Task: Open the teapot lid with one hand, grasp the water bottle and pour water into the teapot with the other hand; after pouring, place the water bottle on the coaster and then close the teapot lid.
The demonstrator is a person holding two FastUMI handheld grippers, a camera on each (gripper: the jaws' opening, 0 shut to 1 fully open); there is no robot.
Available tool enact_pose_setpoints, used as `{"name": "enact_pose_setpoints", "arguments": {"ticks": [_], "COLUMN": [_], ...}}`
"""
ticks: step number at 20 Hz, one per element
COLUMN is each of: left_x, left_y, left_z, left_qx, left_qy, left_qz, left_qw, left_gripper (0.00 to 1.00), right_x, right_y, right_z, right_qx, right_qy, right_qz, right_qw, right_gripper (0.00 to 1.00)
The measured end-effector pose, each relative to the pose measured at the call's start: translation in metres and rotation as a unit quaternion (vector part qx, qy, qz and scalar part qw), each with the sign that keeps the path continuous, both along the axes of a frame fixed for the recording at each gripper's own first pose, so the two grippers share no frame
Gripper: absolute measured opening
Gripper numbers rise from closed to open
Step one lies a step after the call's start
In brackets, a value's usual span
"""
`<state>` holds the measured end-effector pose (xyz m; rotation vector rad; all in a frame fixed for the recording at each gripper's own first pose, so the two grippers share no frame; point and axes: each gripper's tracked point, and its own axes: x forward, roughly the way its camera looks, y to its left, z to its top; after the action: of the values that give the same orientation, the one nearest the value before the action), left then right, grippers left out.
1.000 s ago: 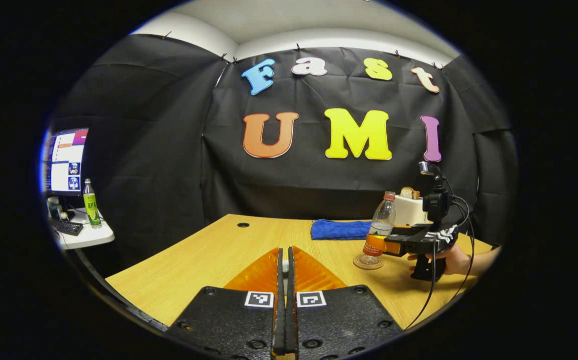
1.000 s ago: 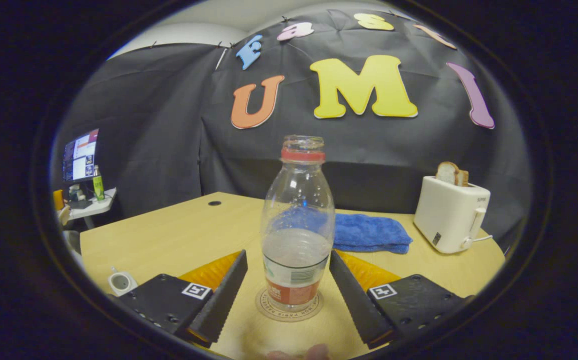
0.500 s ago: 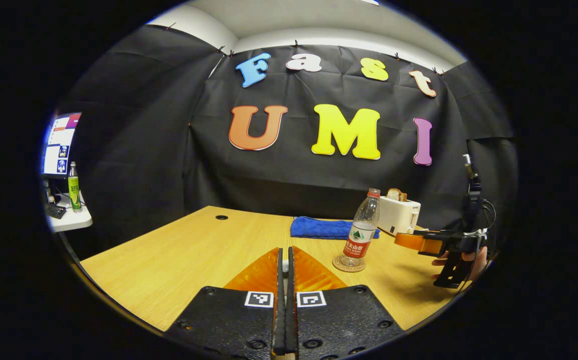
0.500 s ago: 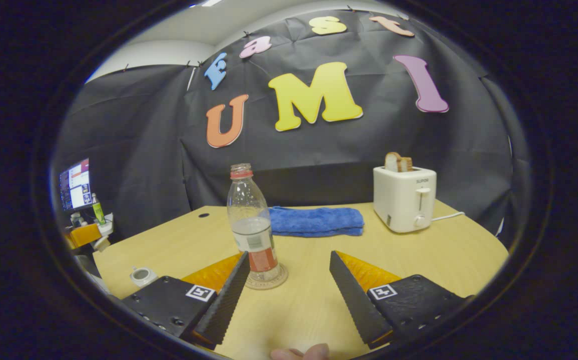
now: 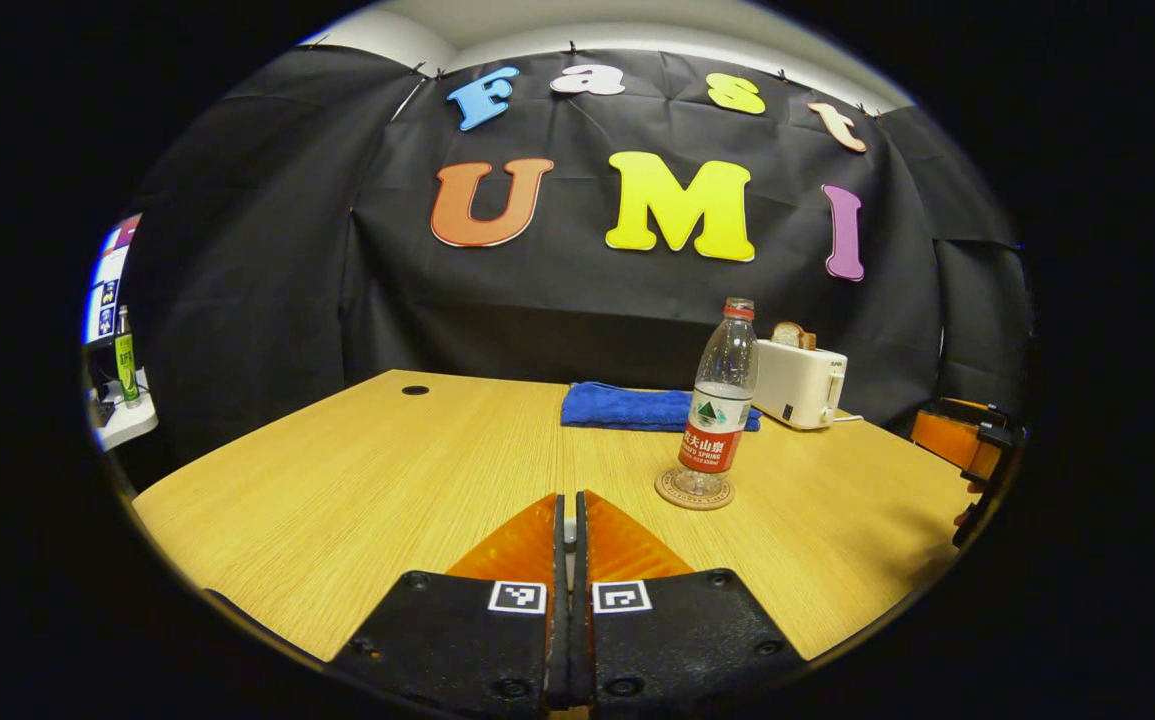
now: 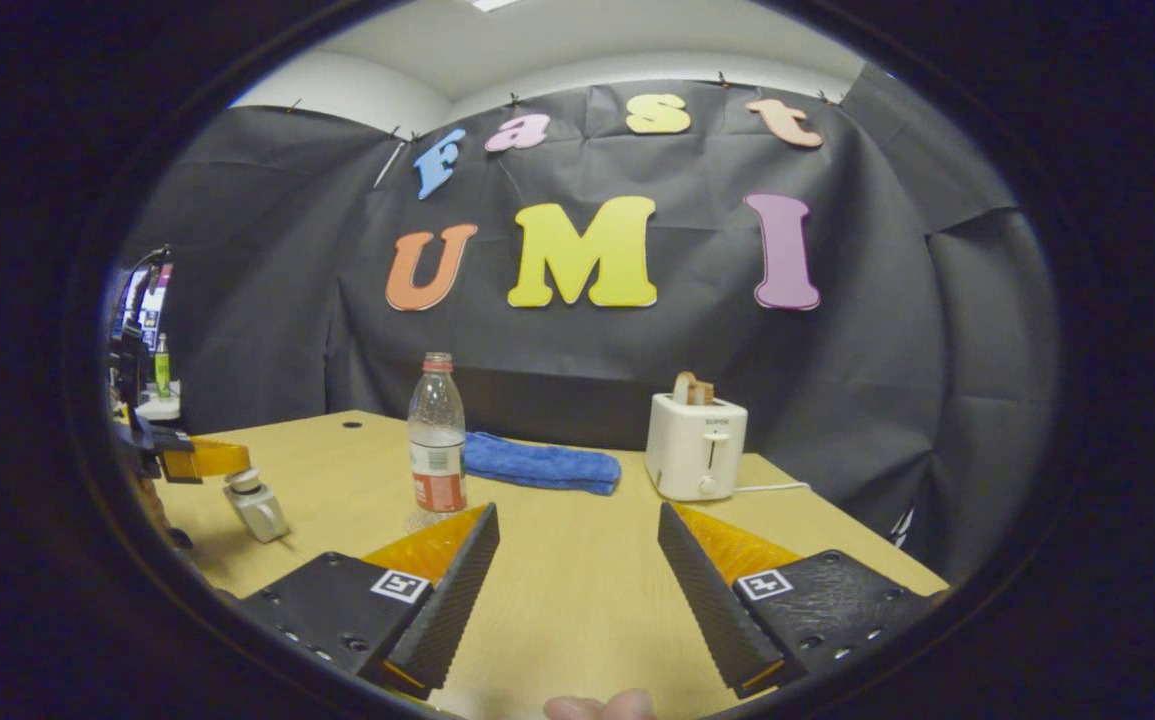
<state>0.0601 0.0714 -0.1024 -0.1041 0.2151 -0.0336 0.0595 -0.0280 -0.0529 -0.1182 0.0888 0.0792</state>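
The water bottle (image 5: 720,400) stands upright on the coaster (image 5: 694,491), right of centre in the left gripper view, so the pour looks done and the lid is what remains. The left gripper (image 5: 569,530) has its fingers pressed together on a small pale thing, probably the teapot lid (image 6: 245,481); in the right gripper view that lid hangs at mid-left, above the surface (image 6: 577,570); the teapot's place I cannot tell. The right gripper (image 6: 577,555) stands wide open, holding nothing.
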Motion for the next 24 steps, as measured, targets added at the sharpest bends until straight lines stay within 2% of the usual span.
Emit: {"name": "enact_pose_setpoints", "arguments": {"ticks": [6,12,13,14,16,18,23,24], "left_x": [-0.002,-0.004,-0.005,-0.006,-0.012,-0.018,-0.038,-0.043], "left_y": [0.0,0.002,0.005,0.006,0.018,0.015,-0.027,-0.036], "left_z": [-0.004,-0.005,0.001,0.008,0.027,0.059,0.133,0.14], "left_qx": [0.004,-0.004,0.0,0.006,0.02,0.014,0.025,0.03], "left_qy": [0.005,0.011,0.004,-0.002,-0.017,-0.048,-0.118,-0.126], "left_qz": [0.008,0.024,0.03,0.038,0.071,0.083,0.068,0.064], "left_qw": [1.0,1.0,1.0,0.999,0.997,0.995,0.99,0.989], "left_gripper": [0.03,0.09,0.23,0.3,1.0,0.96,0.96,0.96], "right_x": [-0.006,-0.017,-0.019,-0.021,-0.023,-0.026,-0.038,-0.042], "right_y": [-0.003,0.001,0.001,0.001,0.002,0.0,-0.002,0.0], "right_z": [-0.002,0.006,0.009,0.012,0.018,0.027,0.058,0.063], "right_qx": [0.005,0.011,0.012,0.015,0.029,0.039,0.068,0.074], "right_qy": [-0.002,-0.017,-0.021,-0.023,-0.029,-0.039,-0.061,-0.065], "right_qz": [-0.005,-0.005,-0.005,-0.004,-0.005,-0.015,-0.036,-0.038], "right_qw": [1.0,1.0,1.0,1.0,0.999,0.998,0.995,0.994], "right_gripper": [0.96,0.96,0.96,0.96,0.96,0.96,0.96,0.93]}}
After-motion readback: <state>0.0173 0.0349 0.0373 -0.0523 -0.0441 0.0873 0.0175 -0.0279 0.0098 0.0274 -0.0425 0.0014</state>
